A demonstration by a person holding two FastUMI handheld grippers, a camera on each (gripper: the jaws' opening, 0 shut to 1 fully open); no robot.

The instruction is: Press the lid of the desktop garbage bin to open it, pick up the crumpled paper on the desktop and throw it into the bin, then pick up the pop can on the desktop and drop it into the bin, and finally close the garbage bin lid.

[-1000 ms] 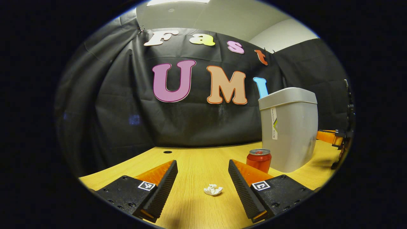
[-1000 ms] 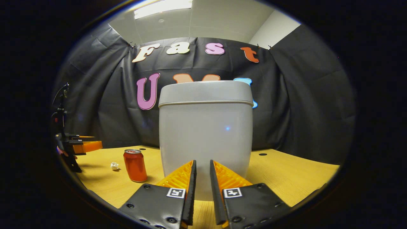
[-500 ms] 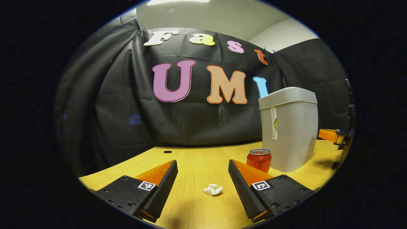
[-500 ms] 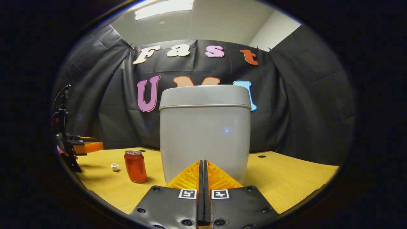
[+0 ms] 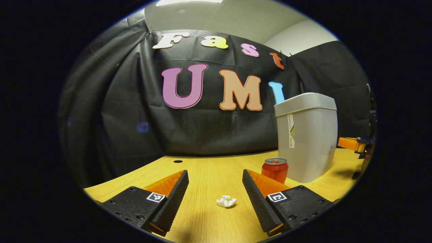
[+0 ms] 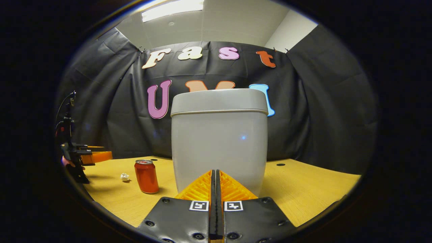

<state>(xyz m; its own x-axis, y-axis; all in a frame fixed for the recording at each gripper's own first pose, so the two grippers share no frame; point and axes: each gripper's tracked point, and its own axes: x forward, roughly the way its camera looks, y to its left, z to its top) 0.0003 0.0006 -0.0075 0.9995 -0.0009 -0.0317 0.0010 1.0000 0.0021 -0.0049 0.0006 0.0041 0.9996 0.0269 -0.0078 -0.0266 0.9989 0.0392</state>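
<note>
right tool closed before lidded bin

Hidden and cut-off parts

The red pop can's lower half sits behind a finger; the right gripper is cut off at the edge.
</note>
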